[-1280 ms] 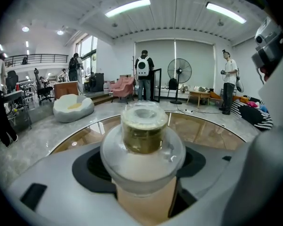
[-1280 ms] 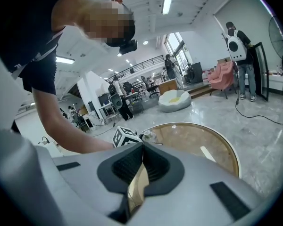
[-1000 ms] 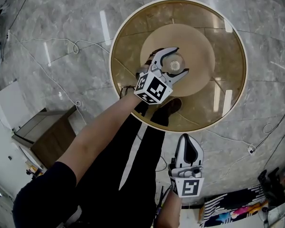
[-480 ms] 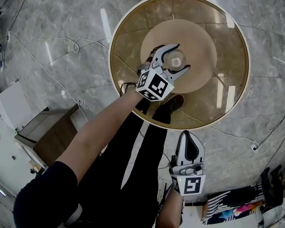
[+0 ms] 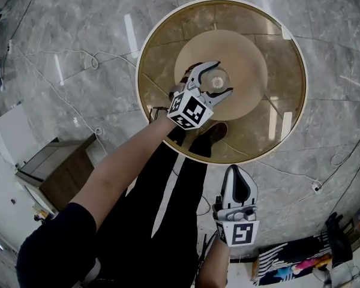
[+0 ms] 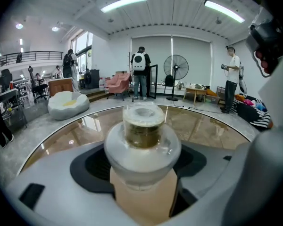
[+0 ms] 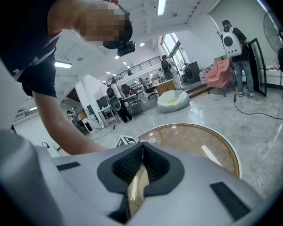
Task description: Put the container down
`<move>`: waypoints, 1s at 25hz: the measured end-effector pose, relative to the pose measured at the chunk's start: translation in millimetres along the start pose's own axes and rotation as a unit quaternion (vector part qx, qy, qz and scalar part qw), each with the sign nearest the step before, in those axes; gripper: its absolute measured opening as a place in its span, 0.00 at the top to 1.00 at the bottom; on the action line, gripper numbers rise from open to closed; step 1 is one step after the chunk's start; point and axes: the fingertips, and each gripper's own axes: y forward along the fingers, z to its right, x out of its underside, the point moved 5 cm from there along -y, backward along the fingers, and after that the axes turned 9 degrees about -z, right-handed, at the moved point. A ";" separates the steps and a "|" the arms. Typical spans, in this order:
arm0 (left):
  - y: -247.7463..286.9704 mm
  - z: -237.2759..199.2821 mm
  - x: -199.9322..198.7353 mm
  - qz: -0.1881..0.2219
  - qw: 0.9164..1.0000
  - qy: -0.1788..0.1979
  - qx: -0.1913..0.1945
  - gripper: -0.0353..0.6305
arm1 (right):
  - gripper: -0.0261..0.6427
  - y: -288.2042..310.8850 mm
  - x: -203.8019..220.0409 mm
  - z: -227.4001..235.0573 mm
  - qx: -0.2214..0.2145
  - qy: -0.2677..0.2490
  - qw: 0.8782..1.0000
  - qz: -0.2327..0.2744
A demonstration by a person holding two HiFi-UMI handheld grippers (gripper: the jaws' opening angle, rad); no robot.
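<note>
A clear container with a pale lid sits between the jaws of my left gripper, over the middle of a round amber glass table. In the left gripper view the container stands upright and fills the gap between the dark pads of the left gripper, which is shut on it. I cannot tell whether its base touches the glass. My right gripper hangs low near the person's body, off the table, shut and empty. In the right gripper view its jaws meet.
Through the glass I see the person's shoe. Cables run over the marble floor. A wooden cabinet stands at the left. People and a fan stand far beyond the table.
The left gripper stays shut on the container over the table's middle; only the head view has shifted a little. The right gripper has not moved.
</note>
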 end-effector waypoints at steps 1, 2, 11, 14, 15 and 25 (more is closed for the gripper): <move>-3.7 -1.4 1.0 -0.001 1.000 -0.006 -0.001 0.42 | 0.92 -1.9 -0.9 1.4 0.004 -0.006 1.000 -0.002; -8.8 -2.4 1.4 -0.001 1.000 -0.012 -0.001 0.42 | 0.92 -3.7 -3.7 1.9 0.007 -0.010 1.000 -0.003; -126.2 -18.8 -68.0 0.052 0.996 -0.070 -0.032 0.42 | 0.92 -33.4 -88.6 -20.3 0.007 -0.052 0.998 0.026; -183.9 -22.6 -116.7 0.082 0.994 -0.066 -0.041 0.42 | 0.92 -52.2 -132.0 -39.7 0.005 -0.078 0.996 0.038; -202.6 -22.8 -133.4 0.091 0.993 -0.061 -0.043 0.42 | 0.92 -59.5 -144.0 -45.8 0.006 -0.090 0.995 0.035; -384.9 9.0 -299.0 0.178 0.981 -0.063 -0.041 0.42 | 0.92 -157.1 -274.5 -85.5 -0.031 -0.112 0.991 0.073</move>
